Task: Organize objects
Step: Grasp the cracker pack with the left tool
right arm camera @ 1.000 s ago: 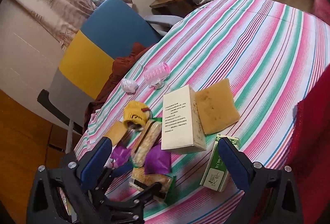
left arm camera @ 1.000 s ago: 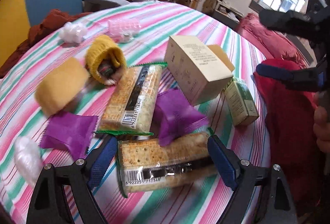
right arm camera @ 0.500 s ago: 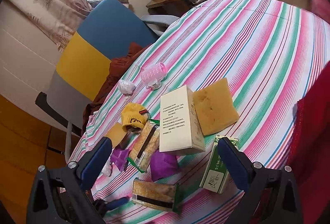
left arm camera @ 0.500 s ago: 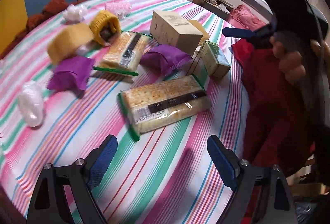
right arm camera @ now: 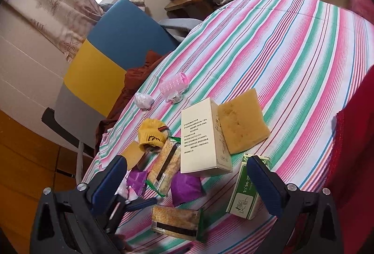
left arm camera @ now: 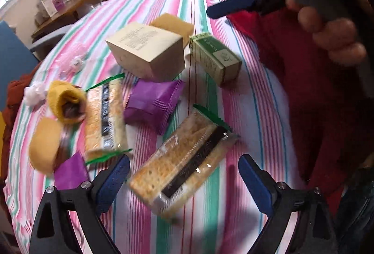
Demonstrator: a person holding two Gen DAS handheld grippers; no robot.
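Note:
My left gripper (left arm camera: pixel 184 181) is open low over the striped table (left arm camera: pixel 252 99), with a cracker pack (left arm camera: pixel 184 160) lying on the cloth between and just ahead of its fingers. Beyond lie a second cracker pack (left arm camera: pixel 105 118), a purple packet (left arm camera: pixel 154 102), a beige box (left arm camera: pixel 147 50), a green box (left arm camera: pixel 215 57) and a yellow knit hat (left arm camera: pixel 65 99). My right gripper (right arm camera: pixel 187 183) hangs open higher up, above the purple packet (right arm camera: pixel 184 186) and beside the green box (right arm camera: pixel 245 193), holding nothing. The beige box (right arm camera: pixel 203 137) rests against a yellow sponge (right arm camera: pixel 240 123).
A pink hair roller (right arm camera: pixel 174 85) and a white wad (right arm camera: pixel 143 99) lie toward the far edge. Another sponge (left arm camera: pixel 44 144) and purple packet (left arm camera: pixel 70 169) sit at the left. A blue and yellow chair (right arm camera: pixel 116 50) stands behind the table. A person's hand (left arm camera: pixel 327 27) and red clothing (left arm camera: pixel 327 113) are at the right.
My left gripper pulled back from the near cracker pack, then swung round and closed in on it again, staying open. The right gripper barely moved, and nothing was picked up.

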